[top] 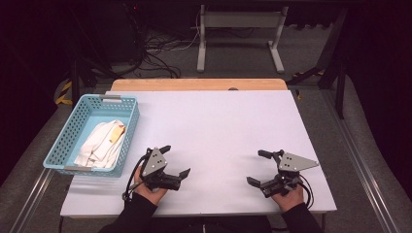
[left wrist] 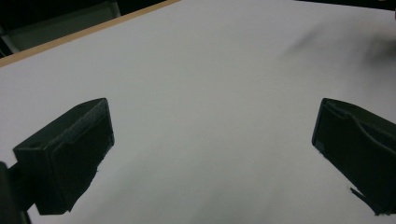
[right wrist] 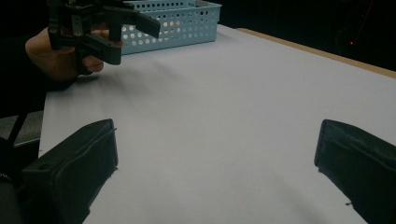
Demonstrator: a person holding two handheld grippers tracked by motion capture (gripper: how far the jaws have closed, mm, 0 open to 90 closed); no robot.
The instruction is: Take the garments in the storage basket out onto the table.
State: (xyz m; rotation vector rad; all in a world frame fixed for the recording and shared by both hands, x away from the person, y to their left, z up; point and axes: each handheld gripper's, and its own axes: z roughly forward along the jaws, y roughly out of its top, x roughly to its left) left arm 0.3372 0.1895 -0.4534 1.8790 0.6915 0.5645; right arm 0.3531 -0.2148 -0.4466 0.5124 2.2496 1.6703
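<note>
- Nearest the camera, at the near edge of the table (top: 204, 121): two hands, each on a gripper, forearms in dark sleeves.
- Left hand (top: 148, 190) near the table's front left; left gripper (top: 176, 160) pointed toward the table's middle, jaws spread wide, nothing between them.
- In the left gripper view: left gripper (left wrist: 212, 135) above bare white table (left wrist: 210, 70), black jaws far apart, nothing gripped.
- Right hand (top: 290, 196) near the table's front right; right gripper (top: 258, 168) pointed toward the table's middle, jaws released, nothing held.
- In the right gripper view: right gripper (right wrist: 215, 149) over bare table (right wrist: 224, 93); left gripper (right wrist: 122, 35) farther off, near the basket (right wrist: 177, 21), jaws parted.
- Basket (top: 73, 131): light blue, perforated, at the table's left edge, partly overhanging it.
- Cloth (top: 99, 143): white, with a yellow patch, lying crumpled inside the basket.
- Wooden strip along the table's far edge; cables (top: 150, 53) and a white frame (top: 238, 29) on the floor beyond the table.
</note>
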